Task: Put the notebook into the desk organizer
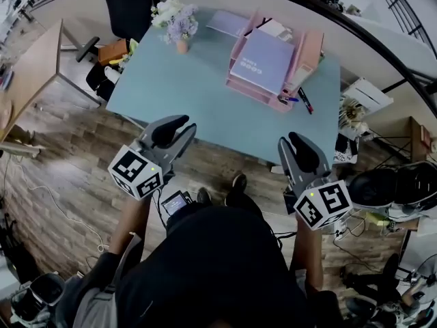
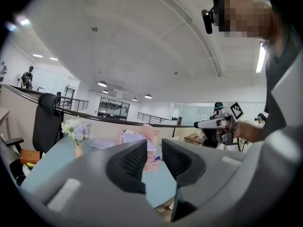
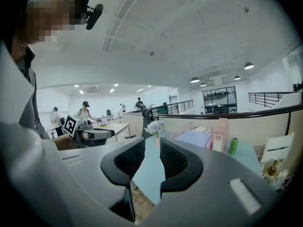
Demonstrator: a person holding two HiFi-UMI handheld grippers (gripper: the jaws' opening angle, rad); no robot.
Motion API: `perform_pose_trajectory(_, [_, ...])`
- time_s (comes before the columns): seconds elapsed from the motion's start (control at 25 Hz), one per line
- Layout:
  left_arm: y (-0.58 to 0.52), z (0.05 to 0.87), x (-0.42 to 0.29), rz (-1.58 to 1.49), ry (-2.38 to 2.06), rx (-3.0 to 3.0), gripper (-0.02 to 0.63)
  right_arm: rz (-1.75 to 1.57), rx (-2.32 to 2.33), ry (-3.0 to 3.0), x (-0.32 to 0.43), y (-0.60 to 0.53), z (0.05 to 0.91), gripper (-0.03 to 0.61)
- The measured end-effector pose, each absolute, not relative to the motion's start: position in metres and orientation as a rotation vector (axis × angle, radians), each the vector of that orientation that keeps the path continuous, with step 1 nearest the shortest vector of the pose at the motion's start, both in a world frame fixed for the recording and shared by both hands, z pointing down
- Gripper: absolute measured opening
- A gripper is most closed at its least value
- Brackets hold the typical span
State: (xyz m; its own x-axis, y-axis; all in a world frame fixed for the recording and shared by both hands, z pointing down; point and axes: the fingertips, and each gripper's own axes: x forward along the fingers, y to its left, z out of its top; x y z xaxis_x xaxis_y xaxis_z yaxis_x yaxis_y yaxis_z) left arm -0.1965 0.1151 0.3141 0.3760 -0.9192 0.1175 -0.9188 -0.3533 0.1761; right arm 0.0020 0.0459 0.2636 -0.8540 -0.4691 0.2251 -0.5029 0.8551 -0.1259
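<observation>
1. Lavender paper cover, matte and rectangular: found the notebook lying tilted on the pink desk organizer, at the far side of the pale teal table.
2. Judged light, thin and fairly stiff across the cover yet bendable; not fragile, perhaps a little slick.
3. Judged best pinched at a free edge or corner, jaws across the thickness.
4. Held the left gripper clenched nearly tight and empty, well short of the table.
5. Held the right gripper likewise closed on nothing — ribbed black pads, smooth grey shells.
6. Noted smooth, hard-looking pink walls upright beside the notebook — pens loose by the tray's front corner.
</observation>
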Motion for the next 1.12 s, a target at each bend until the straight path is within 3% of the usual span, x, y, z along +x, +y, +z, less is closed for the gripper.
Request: perform_pose_trajectory(1.12, [0.043,0.32,-0.166,0.067,-1.947,2.151,0.143,0.35,0.371,-2.934,0.02,-0.076,0.295,0.081])
